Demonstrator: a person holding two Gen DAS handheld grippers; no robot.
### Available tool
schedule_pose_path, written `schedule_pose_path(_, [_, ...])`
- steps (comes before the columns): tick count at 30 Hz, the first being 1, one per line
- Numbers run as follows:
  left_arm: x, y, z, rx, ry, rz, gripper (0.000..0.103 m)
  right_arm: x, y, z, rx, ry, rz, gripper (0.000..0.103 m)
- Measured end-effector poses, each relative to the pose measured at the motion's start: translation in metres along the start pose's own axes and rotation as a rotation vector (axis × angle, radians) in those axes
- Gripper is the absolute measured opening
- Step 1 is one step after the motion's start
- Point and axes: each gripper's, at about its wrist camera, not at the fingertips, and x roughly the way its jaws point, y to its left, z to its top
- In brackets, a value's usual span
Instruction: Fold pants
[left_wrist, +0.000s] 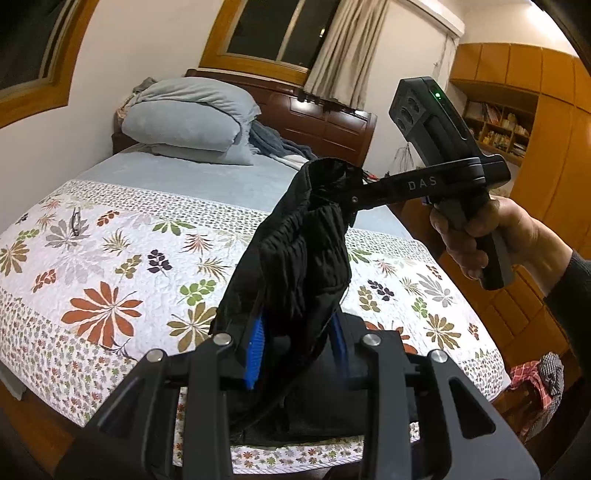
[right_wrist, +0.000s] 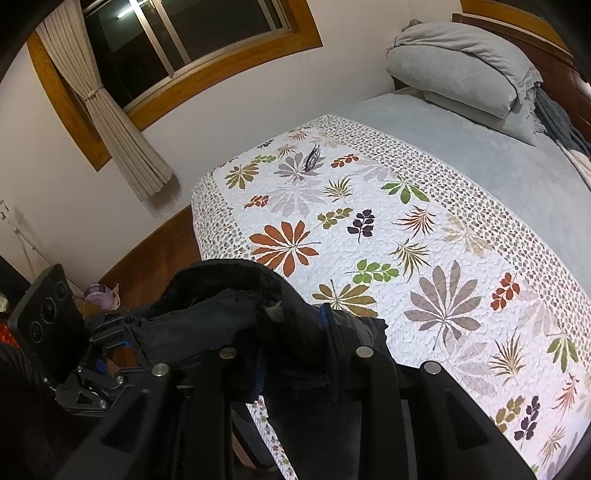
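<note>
Both grippers are up off the bed (left_wrist: 207, 173) here, and the black pants (left_wrist: 303, 258) hang in the air between them. The left gripper (left_wrist: 295, 354) has its blue-padded fingers (left_wrist: 255, 354) clamped on a bunch of the dark cloth, jaws narrow around it, right at the near edge of the bed. From there the fabric rises, ribbed and gathered, to the right gripper (left_wrist: 345, 192), whose long black fingers bite the top of the bundle, held by the person's right hand (left_wrist: 476, 236) over the right side of the bed.

From the right wrist view, the right gripper (right_wrist: 291, 354) is closed down on the pants (right_wrist: 221, 317), with the cloth draped over and between its fingers. The left gripper (right_wrist: 110, 332) shows at the lower left, also in the cloth, just beside it. The pants are bunched, not spread; below the grips more dark fabric hangs down past the near edge.

On the bed, a floral quilt (right_wrist: 369, 240) covers the near half and a grey sheet (right_wrist: 480, 158) the far half. Grey pillows (right_wrist: 458, 66) are stacked at the headboard (left_wrist: 325, 118). A small dark item (right_wrist: 312, 158) lies on the quilt near the far left corner of the quilt; too small to tell what it is.
</note>
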Motion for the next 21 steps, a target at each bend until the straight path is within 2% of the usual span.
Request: schedule_pose_path(21, [0.039,-0.06,-0.029,0.093,0.093,-0.111,0.027,-0.031,-0.028,-0.069,-0.153,-0.048,-0.049,0.027])
